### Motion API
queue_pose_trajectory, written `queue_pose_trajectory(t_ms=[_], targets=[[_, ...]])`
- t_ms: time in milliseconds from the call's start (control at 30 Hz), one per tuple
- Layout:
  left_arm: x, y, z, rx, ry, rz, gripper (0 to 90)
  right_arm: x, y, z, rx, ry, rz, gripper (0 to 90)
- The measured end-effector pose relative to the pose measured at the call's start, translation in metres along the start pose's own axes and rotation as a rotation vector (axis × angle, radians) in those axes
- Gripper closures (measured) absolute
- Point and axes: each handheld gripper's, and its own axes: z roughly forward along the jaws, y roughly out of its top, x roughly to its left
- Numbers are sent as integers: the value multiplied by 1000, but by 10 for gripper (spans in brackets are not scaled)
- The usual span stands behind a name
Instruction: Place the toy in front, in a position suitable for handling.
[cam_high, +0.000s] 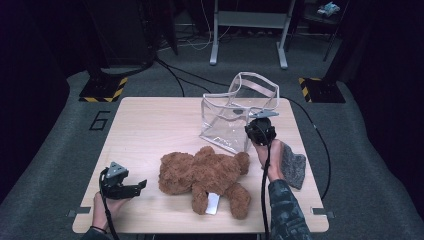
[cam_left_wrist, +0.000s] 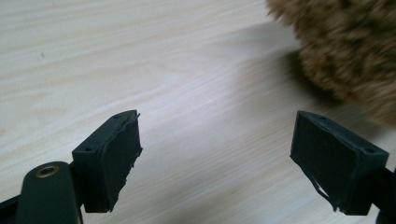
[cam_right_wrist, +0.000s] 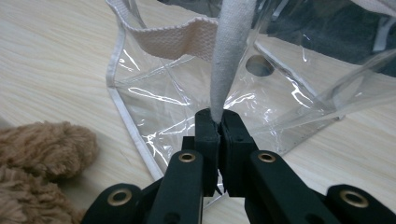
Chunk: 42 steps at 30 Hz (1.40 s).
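A brown teddy bear (cam_high: 205, 175) lies across the front middle of the wooden table (cam_high: 150, 125), with a white tag by its leg. Behind it stands a clear plastic tote bag (cam_high: 227, 120) with white webbing handles. My right gripper (cam_high: 260, 131) is at the bag's near right corner, shut on a white strap (cam_right_wrist: 231, 51) of the bag (cam_right_wrist: 187, 93), which rises from between its jaws (cam_right_wrist: 219, 119). My left gripper (cam_high: 141, 186) is low over the table left of the bear, open, with bare wood between its pads (cam_left_wrist: 215, 154). The bear's fur (cam_left_wrist: 355, 51) lies ahead and to its right.
A grey cloth (cam_high: 294, 167) lies at the table's right edge, beside the person's right hand. Cables trail from both grippers. The bear's fur (cam_right_wrist: 42, 149) sits at the lower left of the right gripper view. Bare wood stretches over the table's left and back left.
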Motion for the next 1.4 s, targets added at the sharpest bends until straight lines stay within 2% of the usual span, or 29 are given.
queue_pose_trajectory(t_ms=[100, 167, 233, 300, 333, 367, 467, 500, 533, 567, 633, 700, 733, 833, 933, 1000, 1033, 1067, 1200, 1400], targets=[[0, -3, 3, 2, 12, 2, 155, 3, 2, 3, 3, 5, -3, 872], [0, -5, 6, -6, 22, 6, 149, 11, 6, 7, 5, 31, -2, 874], [1, -6, 9, 0, 26, 3, 148, 14, 7, 9, 5, 38, -2, 874], [2, -7, 11, 4, 23, 1, 147, 24, 10, 13, 7, 69, -18, 875], [2, -7, 13, 5, 27, -1, 147, 24, 10, 13, 7, 69, -18, 875], [4, -9, 15, 9, 27, 3, 147, 29, 12, 16, 8, 94, -37, 874], [4, -10, 16, 10, 29, -1, 147, 35, 13, 18, 9, 112, -46, 872], [4, -11, 17, 5, 30, -3, 148, 38, 14, 19, 9, 119, -41, 859], [5, -11, 17, 14, 28, 3, 147, 41, 15, 19, 11, 135, -49, 804], [5, -11, 18, 17, 27, 6, 147, 41, 15, 19, 11, 135, -49, 804], [4, -12, 20, 19, 24, 7, 148, 41, 14, 17, 11, 154, -42, 680], [4, -13, 21, 19, 23, 10, 147, 36, 13, 14, 7, 163, -41, 636], [4, -14, 22, 17, 27, 10, 147, 32, 11, 10, 3, 168, -32, 579], [3, -16, 25, 15, 25, 5, 147, 23, 8, 1, -6, 148, -19, 533], [1, -16, 26, 12, 32, 15, 146, 10, 3, -8, -7, 119, -1, 527], [0, -17, 27, 16, 46, 37, 144, -4, 1, -15, -11, 94, 23, 503], [0, -17, 27, 16, 46, 37, 143, -4, 1, -15, -11, 94, 23, 503], [0, -17, 27, 16, 47, 41, 143, -11, 0, -21, -22, 76, 44, 488], [0, -17, 27, 15, 45, 41, 142, -21, 0, -27, -32, 53, 50, 476], [0, -17, 27, 15, 46, 42, 143, -37, 3, -38, -58, 28, 97, 438]])
